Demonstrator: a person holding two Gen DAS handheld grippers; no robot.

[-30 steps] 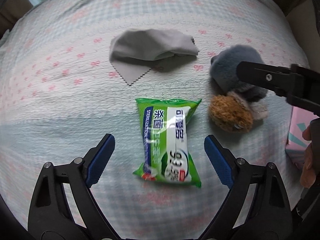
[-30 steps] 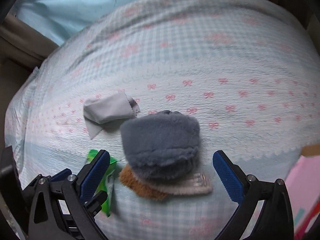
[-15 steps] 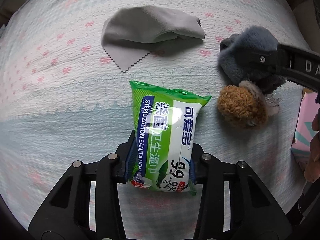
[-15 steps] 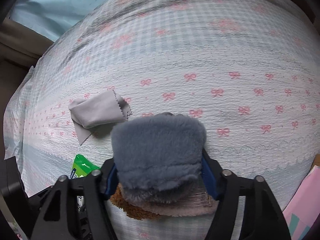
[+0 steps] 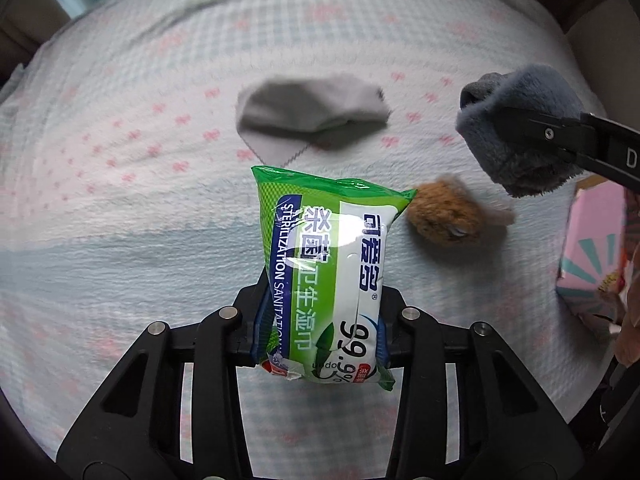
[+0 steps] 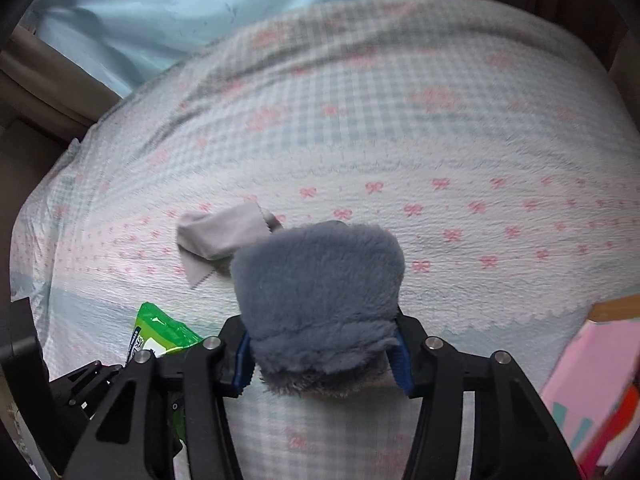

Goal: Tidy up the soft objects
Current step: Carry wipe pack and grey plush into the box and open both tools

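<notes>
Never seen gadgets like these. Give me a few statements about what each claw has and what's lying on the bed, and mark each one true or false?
1. The left gripper is clamped on a green wipes pack. True.
2. The right gripper holds nothing. False: a grey plush item sits between its closing pads.
3. The grey cloth lies on the bedspread. True.
4. The brown fuzzy piece is in the left gripper. False: it lies on the bedspread beside the pack.

Bed, checked bow-print cover (image 5: 160, 208): grey cloth (image 5: 308, 114), brown plush (image 5: 442, 216), pink box (image 5: 592, 248).
</notes>
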